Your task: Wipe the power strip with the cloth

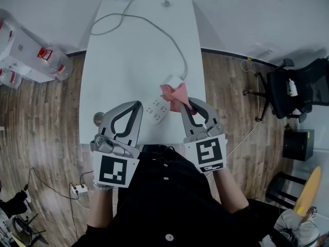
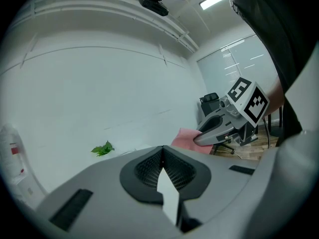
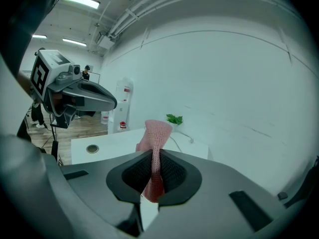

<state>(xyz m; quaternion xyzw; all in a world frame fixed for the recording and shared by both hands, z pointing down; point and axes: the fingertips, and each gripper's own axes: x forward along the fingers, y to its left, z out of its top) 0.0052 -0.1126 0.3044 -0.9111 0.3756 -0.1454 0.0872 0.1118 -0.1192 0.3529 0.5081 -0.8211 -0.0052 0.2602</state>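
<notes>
Pink cloth (image 3: 157, 133) is pinched between the closed jaws of the right gripper (image 3: 152, 156), its free end over the white power strip (image 1: 158, 109). The strip lies by the desk's (image 1: 133, 50) near edge, toward the right corner. The left gripper (image 2: 163, 151) hovers beside it, jaws together on nothing.
</notes>
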